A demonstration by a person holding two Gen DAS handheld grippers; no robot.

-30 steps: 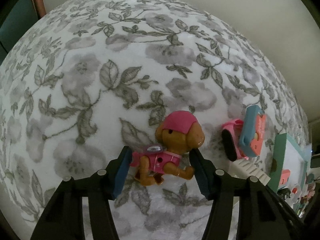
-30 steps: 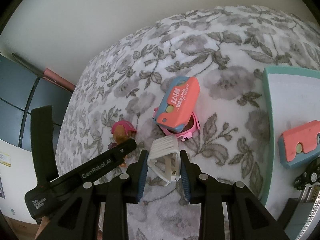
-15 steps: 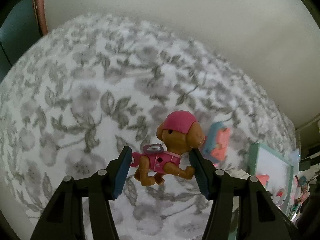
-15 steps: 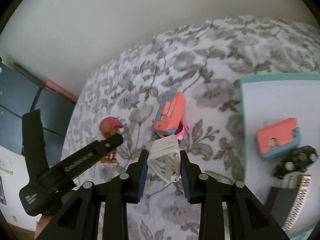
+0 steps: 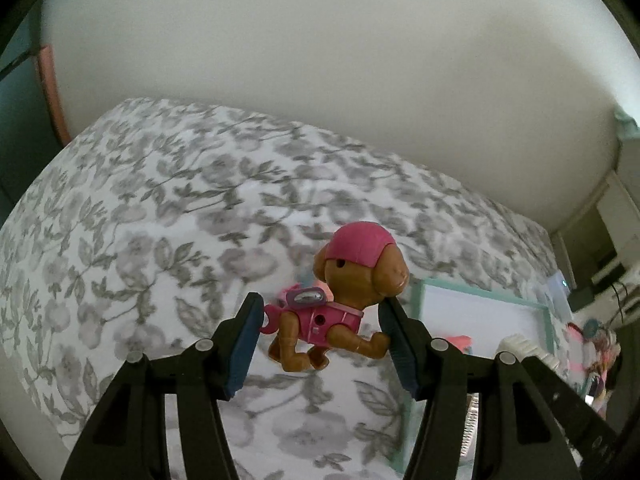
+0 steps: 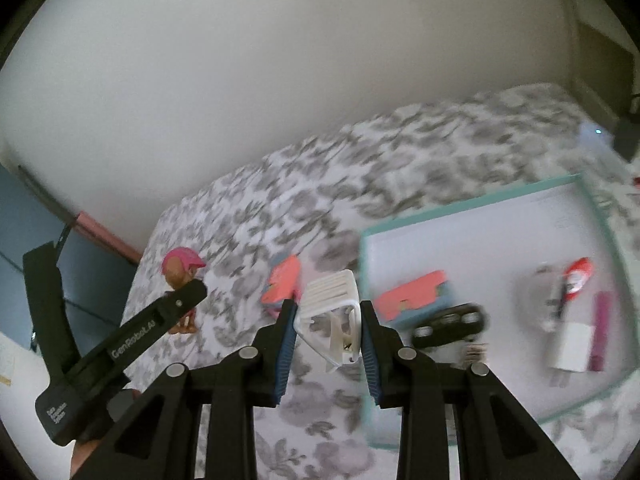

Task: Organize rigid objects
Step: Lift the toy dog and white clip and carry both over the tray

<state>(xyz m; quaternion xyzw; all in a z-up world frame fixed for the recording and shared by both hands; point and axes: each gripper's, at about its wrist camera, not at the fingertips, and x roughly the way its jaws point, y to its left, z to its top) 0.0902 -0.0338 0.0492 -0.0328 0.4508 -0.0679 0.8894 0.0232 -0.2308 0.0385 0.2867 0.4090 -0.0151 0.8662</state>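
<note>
The brown toy dog point(image 5: 344, 308) in pink is hanging clear above the floral bedspread point(image 5: 160, 240), clamped between the left gripper point(image 5: 320, 340) pads. The right gripper point(image 6: 326, 338) is squeezing a white hair clip point(image 6: 332, 312) – just beside the teal tray point(image 6: 600, 216) holding 1 coral-blue case point(image 6: 412, 294).

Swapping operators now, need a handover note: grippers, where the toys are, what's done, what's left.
Left gripper: shut on the toy dog, held above the floral bedspread.
Right gripper: shut on the white clip, held near the tray's left edge.
Done: in the tray lie a coral block, a black toy car and a few blurred small items.
Left: set dog and clip in the tray, then fetch the coral toy lying on the bedspread.
</note>
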